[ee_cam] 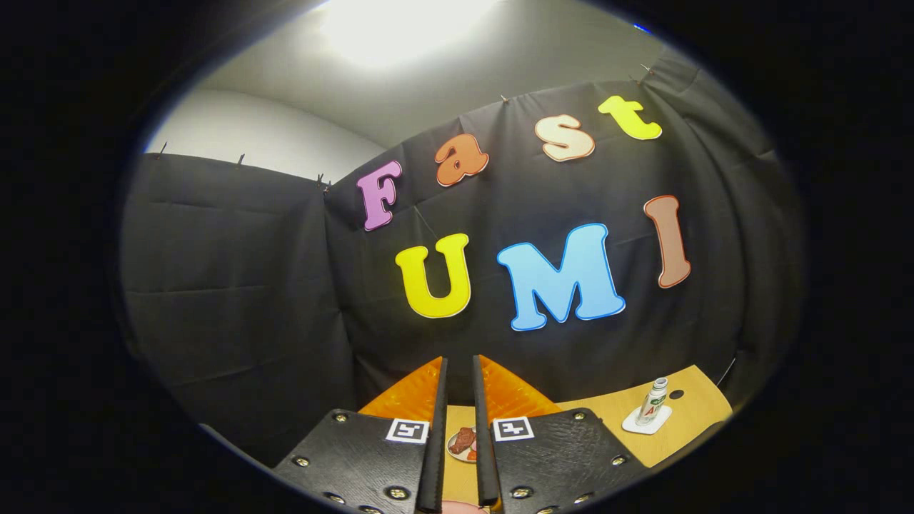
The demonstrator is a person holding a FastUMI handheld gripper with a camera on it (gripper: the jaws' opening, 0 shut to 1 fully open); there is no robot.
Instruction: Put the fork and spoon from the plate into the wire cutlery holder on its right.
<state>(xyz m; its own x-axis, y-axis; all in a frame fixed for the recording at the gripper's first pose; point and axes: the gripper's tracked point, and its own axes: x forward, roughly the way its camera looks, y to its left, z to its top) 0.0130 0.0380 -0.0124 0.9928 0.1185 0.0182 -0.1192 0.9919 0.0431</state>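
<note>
My gripper [459,371] is tilted upward toward the booth's black cloth wall, high over the wooden table [692,403]. Its fingers [435,400] stand almost together, with only a narrow slit between them and nothing held there. Through that slit, on the table beyond the fingers, I see a small plate [463,442] with a brownish-red piece of food on it. A pinkish edge [464,507] shows low down between the finger bases; what it is cannot be told.
A small bottle [653,401] stands upright on a white square coaster [646,421] on the table to the right of the fingers. The cloth wall closes the table off behind and to the left.
</note>
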